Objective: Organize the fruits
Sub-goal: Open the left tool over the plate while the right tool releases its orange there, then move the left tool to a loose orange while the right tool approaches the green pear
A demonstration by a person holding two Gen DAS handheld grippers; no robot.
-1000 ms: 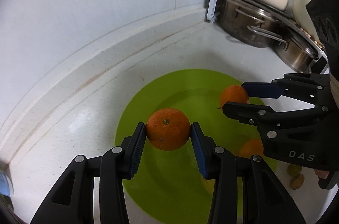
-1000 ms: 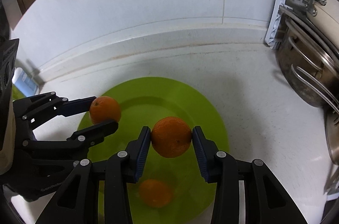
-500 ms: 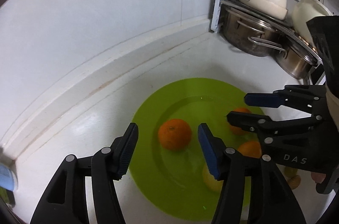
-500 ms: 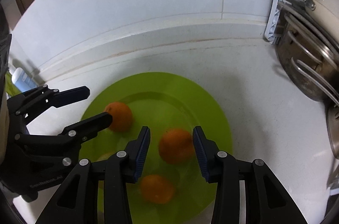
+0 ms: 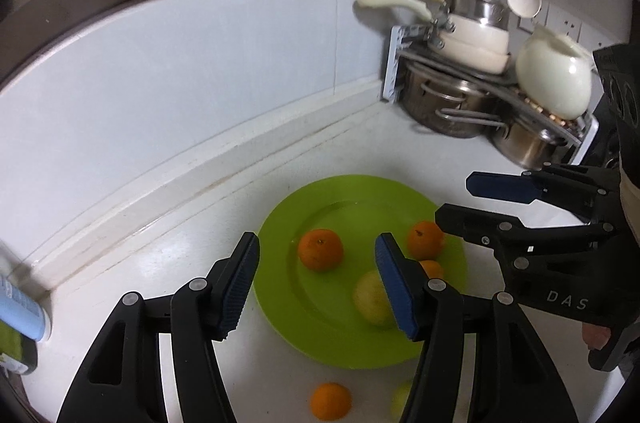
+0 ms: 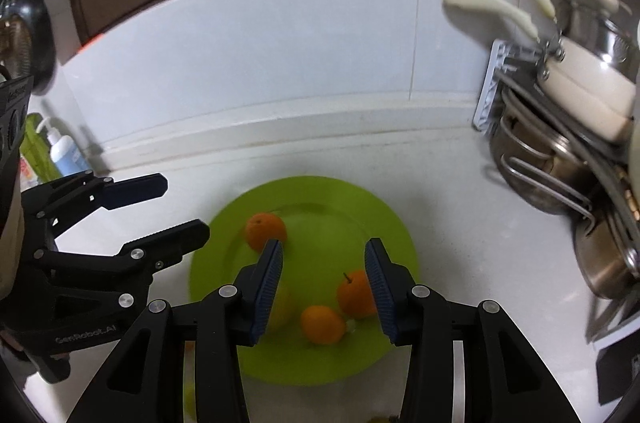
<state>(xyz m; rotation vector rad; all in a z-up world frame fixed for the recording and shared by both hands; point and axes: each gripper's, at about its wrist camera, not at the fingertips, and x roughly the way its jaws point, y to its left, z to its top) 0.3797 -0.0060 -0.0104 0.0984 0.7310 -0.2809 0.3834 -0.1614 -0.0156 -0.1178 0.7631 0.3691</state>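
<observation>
A green plate (image 5: 328, 327) (image 6: 340, 223) lies on the white counter. On it are three oranges (image 5: 320, 249) (image 5: 425, 240) (image 6: 322, 319) and a yellow fruit (image 5: 372, 299). My left gripper (image 5: 318, 287) hovers above the plate; its jaws are opening, with nothing between the pads. My right gripper (image 6: 324, 291) is open above the plate too, and an orange (image 6: 356, 293) lies below it, clear of the pads. Each gripper also shows in the other's view: the right gripper (image 5: 454, 198) and the left gripper (image 6: 185, 207). Another orange (image 5: 331, 401) sits on the counter in front of the plate.
A rack of steel pots (image 5: 460, 103) and a white jug (image 5: 554, 79) fill the right corner. A blue bottle (image 5: 20, 307) stands at the left edge, a pump bottle (image 6: 66, 151) by the wall. A raised ledge runs along the back.
Both grippers let go of their oranges, which now rest on the plate. Both have risen and drawn back, so the plate looks smaller and further away.
</observation>
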